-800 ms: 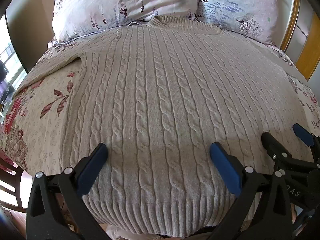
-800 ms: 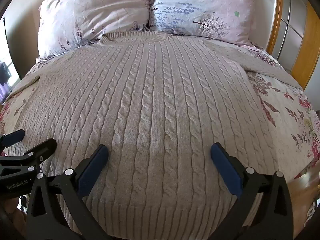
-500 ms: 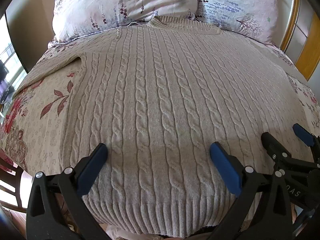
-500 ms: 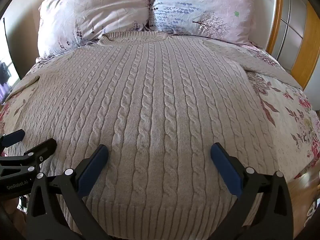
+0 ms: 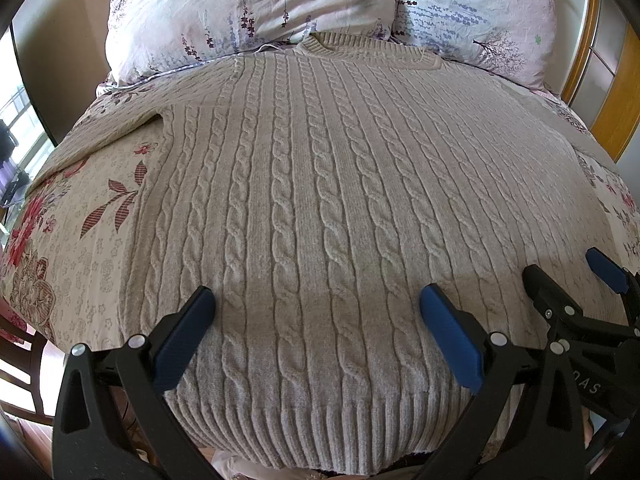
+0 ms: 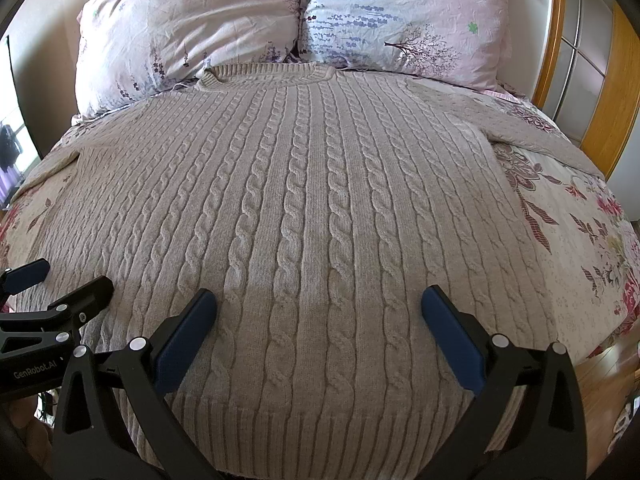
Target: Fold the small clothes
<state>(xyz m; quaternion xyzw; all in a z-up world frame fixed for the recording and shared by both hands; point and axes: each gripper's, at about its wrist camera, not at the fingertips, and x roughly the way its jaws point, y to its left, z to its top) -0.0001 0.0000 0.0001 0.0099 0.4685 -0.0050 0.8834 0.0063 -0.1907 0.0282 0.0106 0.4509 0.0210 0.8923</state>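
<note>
A beige cable-knit sweater (image 5: 320,200) lies flat and face up on the bed, collar toward the pillows, ribbed hem nearest me. It also fills the right wrist view (image 6: 320,208). Its left sleeve (image 5: 100,140) stretches out to the left, its right sleeve (image 6: 532,132) to the right. My left gripper (image 5: 316,312) is open and empty, hovering over the hem's left half. My right gripper (image 6: 320,312) is open and empty over the hem's right half. Each gripper shows at the edge of the other's view: the right one (image 5: 568,280), the left one (image 6: 64,280).
Two floral pillows (image 6: 188,28) (image 6: 404,20) lie at the head of the bed. A flowered bedsheet (image 5: 72,232) shows beside the sweater. A wooden headboard and door frame (image 6: 600,80) stand at the right. A wooden chair (image 5: 16,360) is at the bed's lower left.
</note>
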